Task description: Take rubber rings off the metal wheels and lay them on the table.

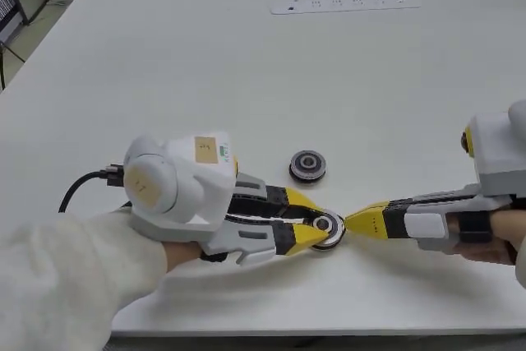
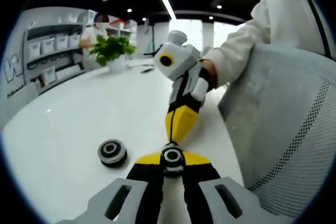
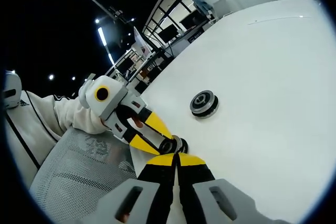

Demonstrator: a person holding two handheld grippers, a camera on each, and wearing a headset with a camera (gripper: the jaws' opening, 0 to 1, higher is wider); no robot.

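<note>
White table [image 1: 246, 63], near edge: your left gripper [image 1: 317, 228] pinches a metal wheel [image 2: 172, 157]; your right gripper [image 1: 352, 220], jaws pressed together, touches its right side.

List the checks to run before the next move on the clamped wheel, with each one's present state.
1. Hold: left gripper is shut on the metal wheel, one of its jaws on each side: ok.
2. Approach: right gripper points at that wheel's edge, jaws together: ok.
3. Pinch: whether the right gripper has caught the rubber ring: cannot tell, too small.
4. Clearance: second wheel lies apart from both grippers: ok.
5. Drop spot: bare table beside the grippers for the ring: ok.
</note>
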